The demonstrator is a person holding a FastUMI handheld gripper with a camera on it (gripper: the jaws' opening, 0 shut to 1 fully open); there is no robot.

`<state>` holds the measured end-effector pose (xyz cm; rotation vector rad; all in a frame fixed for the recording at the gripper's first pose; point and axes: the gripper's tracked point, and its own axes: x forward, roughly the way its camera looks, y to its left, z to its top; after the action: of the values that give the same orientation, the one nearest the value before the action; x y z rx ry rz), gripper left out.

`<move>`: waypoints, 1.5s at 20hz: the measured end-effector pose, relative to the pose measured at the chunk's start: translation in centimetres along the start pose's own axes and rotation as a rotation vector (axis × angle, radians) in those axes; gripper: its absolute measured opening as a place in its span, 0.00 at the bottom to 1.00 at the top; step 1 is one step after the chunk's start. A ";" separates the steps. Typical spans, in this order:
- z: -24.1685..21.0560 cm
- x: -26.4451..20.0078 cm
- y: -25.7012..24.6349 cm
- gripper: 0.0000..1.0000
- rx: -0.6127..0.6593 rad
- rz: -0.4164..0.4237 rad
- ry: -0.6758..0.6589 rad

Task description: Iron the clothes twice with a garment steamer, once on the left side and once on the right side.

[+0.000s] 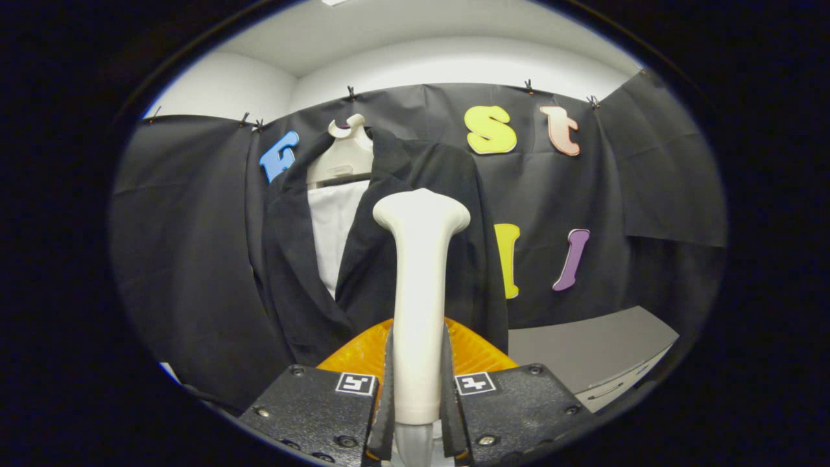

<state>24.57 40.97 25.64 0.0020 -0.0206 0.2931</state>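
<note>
My gripper is shut on the white handle of the garment steamer, which stands upright between the fingers with its wide head at the top. Beyond it a black jacket hangs on a white hanger against the booth wall, open at the front over a white lining or shirt. The steamer head is in front of the jacket's right front panel; I cannot tell whether it touches the cloth. An orange ribbed part lies low behind the handle, just above the fingers.
A grey cabinet or table top with a drawer front stands low to the right of the jacket. Black cloth covers the wall behind and to both sides.
</note>
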 end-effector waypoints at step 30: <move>-17.8 -1.7 -0.4 0.32 -0.113 0.002 0.294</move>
<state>23.43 40.18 7.78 -0.1529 0.2544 0.2915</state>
